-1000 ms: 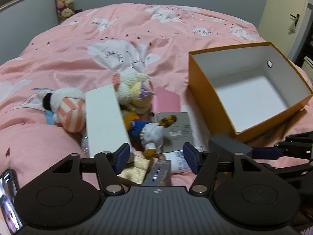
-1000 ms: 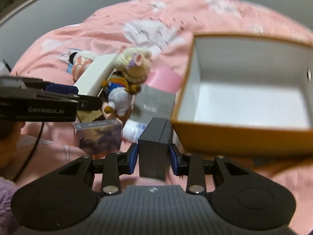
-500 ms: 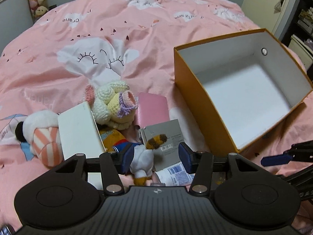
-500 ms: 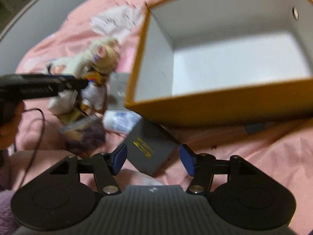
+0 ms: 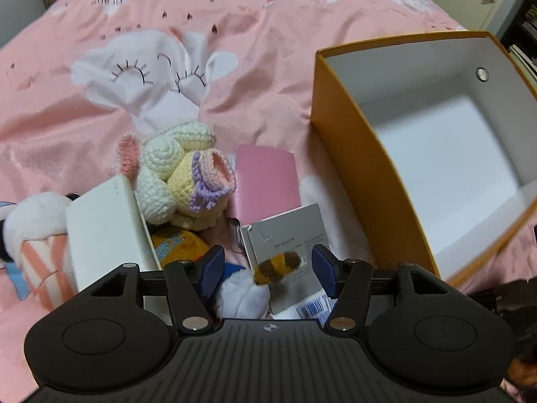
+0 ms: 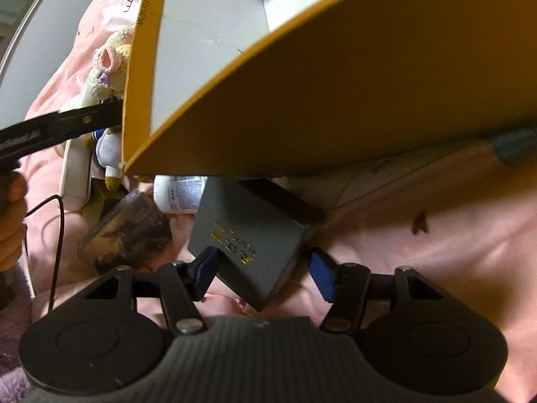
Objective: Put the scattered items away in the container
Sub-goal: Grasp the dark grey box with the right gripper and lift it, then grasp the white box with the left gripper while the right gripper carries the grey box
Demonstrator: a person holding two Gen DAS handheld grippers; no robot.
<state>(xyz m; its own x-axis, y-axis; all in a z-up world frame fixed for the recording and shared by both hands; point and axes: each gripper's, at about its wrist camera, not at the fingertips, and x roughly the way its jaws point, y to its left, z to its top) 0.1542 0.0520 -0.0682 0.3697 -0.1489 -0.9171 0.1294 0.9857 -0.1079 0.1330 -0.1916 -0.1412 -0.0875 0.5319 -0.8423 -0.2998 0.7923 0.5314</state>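
Note:
The orange box (image 5: 362, 154) with a white inside stands open on the pink bed; it also fills the top of the right wrist view (image 6: 335, 100). My left gripper (image 5: 268, 270) is open just above a duck plush (image 5: 245, 294) in the pile. Around it lie a crochet doll (image 5: 178, 181), a white box (image 5: 107, 228), a pink box (image 5: 266, 181) and a grey box (image 5: 288, 238). My right gripper (image 6: 263, 275) is open, its jaws on either side of a dark grey box (image 6: 245, 235) that lies tilted on the bed beside the orange box.
A striped plush (image 5: 37, 235) lies at the pile's left. In the right wrist view a dark picture box (image 6: 127, 231) and a white bottle (image 6: 181, 193) lie near the orange box's corner. The left gripper's arm (image 6: 60, 127) crosses at left. The pink quilt (image 5: 134, 50) stretches behind.
My right gripper has opened and let the dark grey box drop onto the bed, then moved low against the orange box's wall. My left gripper has moved forward over the pile.

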